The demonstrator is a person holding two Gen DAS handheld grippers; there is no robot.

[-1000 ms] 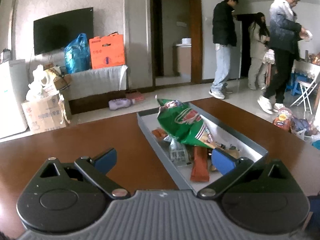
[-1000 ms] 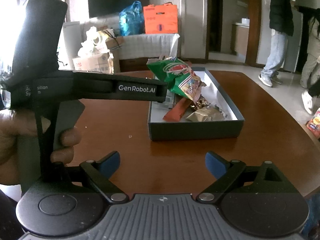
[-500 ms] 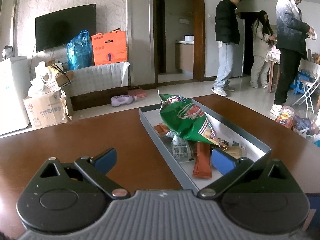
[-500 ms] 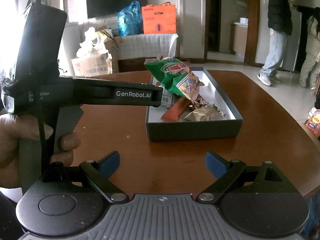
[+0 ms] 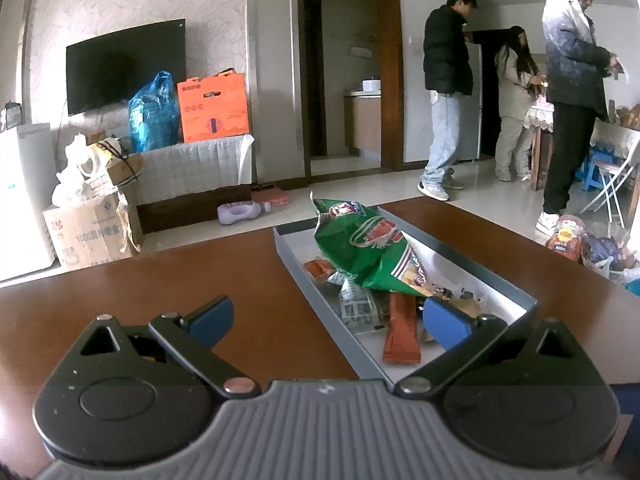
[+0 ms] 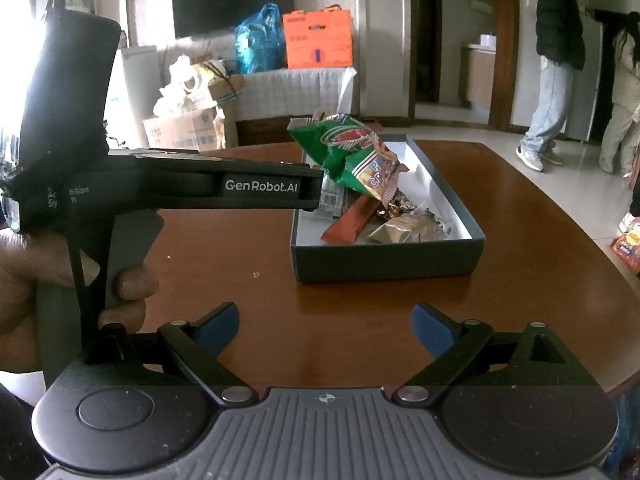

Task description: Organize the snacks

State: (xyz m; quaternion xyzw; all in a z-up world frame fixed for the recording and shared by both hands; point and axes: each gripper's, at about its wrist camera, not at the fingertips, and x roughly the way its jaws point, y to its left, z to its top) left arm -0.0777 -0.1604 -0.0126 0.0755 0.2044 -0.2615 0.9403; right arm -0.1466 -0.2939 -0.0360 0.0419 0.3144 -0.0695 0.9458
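Observation:
A dark grey box [image 6: 384, 256] with a white inside stands on the brown table [image 6: 360, 320]. It holds a green chip bag [image 6: 352, 156], an orange-brown bar [image 6: 348, 220], a tan wrapper [image 6: 408, 228] and other small packets. In the left wrist view the box [image 5: 328, 312] lies ahead to the right, with the green bag [image 5: 368, 252] and the bar [image 5: 402, 332] inside. My left gripper [image 5: 326, 320] is open and empty, above the box's near corner. My right gripper [image 6: 325, 326] is open and empty, short of the box.
The left gripper's body and the hand holding it [image 6: 120, 196] fill the left of the right wrist view. Three people [image 5: 448, 92] stand beyond the table at the right. Boxes and bags [image 5: 92, 220] sit on the floor by the wall.
The left view has drifted slightly, so the box sits a little lower and closer. The right gripper has barely moved. Both stay open. The people in the background have shifted.

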